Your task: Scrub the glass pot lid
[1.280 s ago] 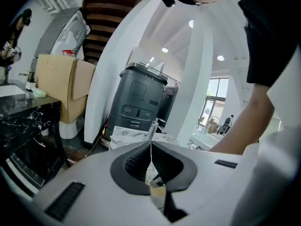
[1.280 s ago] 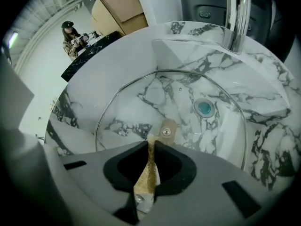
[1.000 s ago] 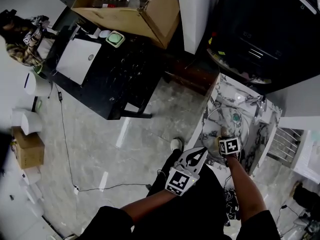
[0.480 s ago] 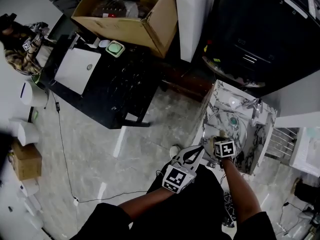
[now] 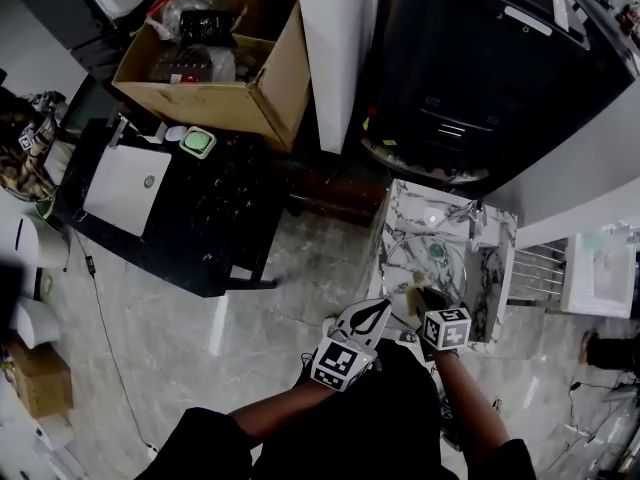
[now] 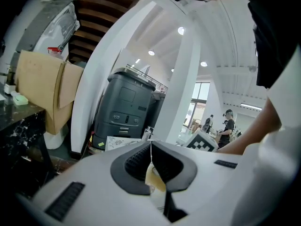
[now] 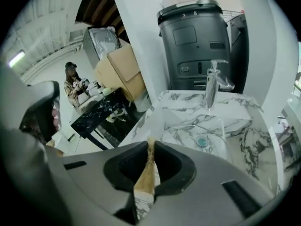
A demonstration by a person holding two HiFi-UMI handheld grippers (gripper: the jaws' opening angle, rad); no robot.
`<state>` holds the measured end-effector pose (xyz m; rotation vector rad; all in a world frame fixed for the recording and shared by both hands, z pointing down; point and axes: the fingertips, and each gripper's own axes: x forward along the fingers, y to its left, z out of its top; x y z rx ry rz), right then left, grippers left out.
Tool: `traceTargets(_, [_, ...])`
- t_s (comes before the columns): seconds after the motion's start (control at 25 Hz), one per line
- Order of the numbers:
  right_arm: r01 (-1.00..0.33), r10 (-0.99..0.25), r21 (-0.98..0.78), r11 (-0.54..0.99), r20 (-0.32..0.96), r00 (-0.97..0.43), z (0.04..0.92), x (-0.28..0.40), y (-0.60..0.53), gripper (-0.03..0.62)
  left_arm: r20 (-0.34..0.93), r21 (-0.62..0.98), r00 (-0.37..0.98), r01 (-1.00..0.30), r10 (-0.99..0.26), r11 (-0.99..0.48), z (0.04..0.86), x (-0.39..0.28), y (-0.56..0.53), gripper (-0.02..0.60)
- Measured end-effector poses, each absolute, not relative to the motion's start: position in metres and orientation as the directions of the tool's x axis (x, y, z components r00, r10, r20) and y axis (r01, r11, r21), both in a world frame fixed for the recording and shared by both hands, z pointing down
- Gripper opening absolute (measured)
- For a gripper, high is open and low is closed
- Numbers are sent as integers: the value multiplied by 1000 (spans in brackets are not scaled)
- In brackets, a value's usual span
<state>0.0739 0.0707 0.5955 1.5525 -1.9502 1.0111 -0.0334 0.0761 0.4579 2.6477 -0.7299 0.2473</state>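
Observation:
A small marble sink counter point(image 5: 400, 218) holds a basin with a round glassy rim point(image 5: 455, 273) and a teal centre point(image 5: 437, 251); I cannot tell lid from basin here. My right gripper point(image 5: 421, 296) hangs over the basin's near edge, shut on a tan sponge point(image 7: 146, 178). The right gripper view looks over its shut jaws point(image 7: 150, 142) at the teal disc point(image 7: 202, 141) and the faucet point(image 7: 211, 81). My left gripper point(image 5: 385, 306) is just left of the counter, off the basin. Its jaws point(image 6: 151, 145) meet at the tips with nothing held.
A large dark grey machine point(image 5: 470, 68) stands behind the counter, a white pillar point(image 5: 335, 48) to its left. A cardboard box point(image 5: 210, 68) and a black table point(image 5: 190, 208) are further left. A wire rack point(image 5: 535, 268) stands right of the counter. A person point(image 7: 73, 86) stands far off.
The head view has shifted, so the counter and both grippers sit lower and further left in it. Both grippers keep their places by the basin and stay shut.

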Motion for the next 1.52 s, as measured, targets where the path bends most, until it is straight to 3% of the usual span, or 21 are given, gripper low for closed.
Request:
traceTargets(0.32, [-977,-814,-215,-9,569,-118,473,86,96,58,286,279,860,-496,-422,-822,422,-14,68,15])
traceTargets(0.64, [-988,-930,-143,-53,366,-3,345,114,105,58,207,271,895,-440,-395,-856,350,26,53,15])
traceTargets(0.96, [-999,-970,-35,-13,244,4,300,132,110,58,161,218,896,-441,-414,-870,313,52,54,15])
traceTargets(1.28, [-988,-980,-142,-53,198,24,297,174,115,58,136,191,911,-411,-390,-892,317,88,60,17])
traceTargets(1.52, [-990,-986,-135,32,156,-54,286,177,108,58,153,191,927,-369,-343,-910,319,107,66,17])
